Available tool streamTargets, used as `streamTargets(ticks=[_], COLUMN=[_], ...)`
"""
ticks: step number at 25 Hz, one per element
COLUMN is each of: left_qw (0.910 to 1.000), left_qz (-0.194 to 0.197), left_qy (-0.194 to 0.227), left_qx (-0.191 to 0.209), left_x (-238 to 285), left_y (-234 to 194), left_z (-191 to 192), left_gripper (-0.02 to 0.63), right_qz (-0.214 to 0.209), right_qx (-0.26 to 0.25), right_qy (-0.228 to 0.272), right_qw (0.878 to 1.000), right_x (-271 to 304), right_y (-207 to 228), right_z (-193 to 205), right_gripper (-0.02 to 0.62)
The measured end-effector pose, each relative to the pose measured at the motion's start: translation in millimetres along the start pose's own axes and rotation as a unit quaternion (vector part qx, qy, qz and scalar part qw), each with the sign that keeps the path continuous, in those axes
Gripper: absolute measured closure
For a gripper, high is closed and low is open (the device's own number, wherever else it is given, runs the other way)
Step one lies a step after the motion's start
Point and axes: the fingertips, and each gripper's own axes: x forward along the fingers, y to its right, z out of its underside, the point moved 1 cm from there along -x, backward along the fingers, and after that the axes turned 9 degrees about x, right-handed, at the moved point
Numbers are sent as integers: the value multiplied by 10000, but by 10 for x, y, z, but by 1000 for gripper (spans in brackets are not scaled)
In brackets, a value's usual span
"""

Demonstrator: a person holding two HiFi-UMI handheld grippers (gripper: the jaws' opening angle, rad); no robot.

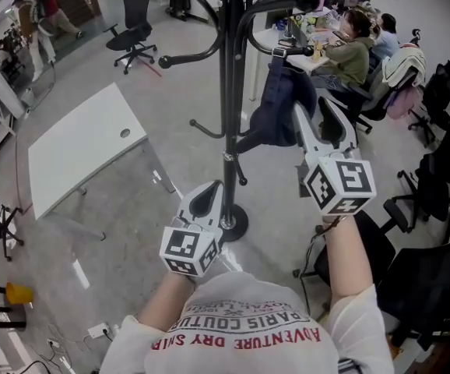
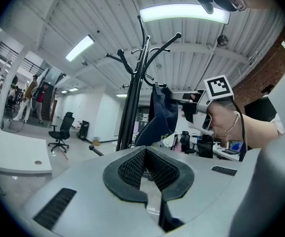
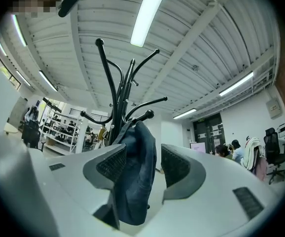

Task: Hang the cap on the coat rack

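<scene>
A dark blue cap (image 1: 281, 107) hangs from a curved hook of the black coat rack (image 1: 226, 92), just right of its pole. My right gripper (image 1: 312, 117) reaches up to it, and in the right gripper view the cap (image 3: 137, 172) droops between the jaws, which stand apart; the right pad (image 3: 174, 164) is clear of the fabric. The hook's ball end (image 3: 150, 115) shows just above the cap. My left gripper (image 1: 209, 199) is lower, beside the pole, and its jaws (image 2: 145, 152) are pressed together with nothing in them. From there the cap (image 2: 161, 115) and rack (image 2: 132, 102) show ahead.
The rack's round base (image 1: 237, 223) stands on the grey floor right in front of me. A white table (image 1: 77, 146) is at the left and an office chair (image 1: 131, 29) behind it. People sit at desks (image 1: 353, 45) at the back right, with more chairs (image 1: 443, 92) along the right.
</scene>
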Motion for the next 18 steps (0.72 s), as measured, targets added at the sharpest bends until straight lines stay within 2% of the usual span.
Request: streamTargets(ticks=[4,10,11,12,18], left_qw=[9999,9997,9996,9996,9996], left_qz=[114,256,262,260,281], left_qy=[-5,-47,-49,-47,-31], left_qx=[-33,-35,-38,-41,-50], left_x=[-40,-197,-234,-270,-409], left_y=[82,155,147,129,71], left_z=[10,45,49,49,45], left_gripper=[600,600,600,600,600], right_qz=[69,-197,-150,-79,199], right_qx=[-38,259,304,353,750], right_qy=[-130,-503,-547,-592,-928], right_qw=[9999,9982,9979,9976,9927], right_x=[-151,-486,-559,-631,-1028], right_y=[-45,-267,-302,-336,-522], right_z=[35,401,476,551,1023], right_gripper=[420,424,462,527,576])
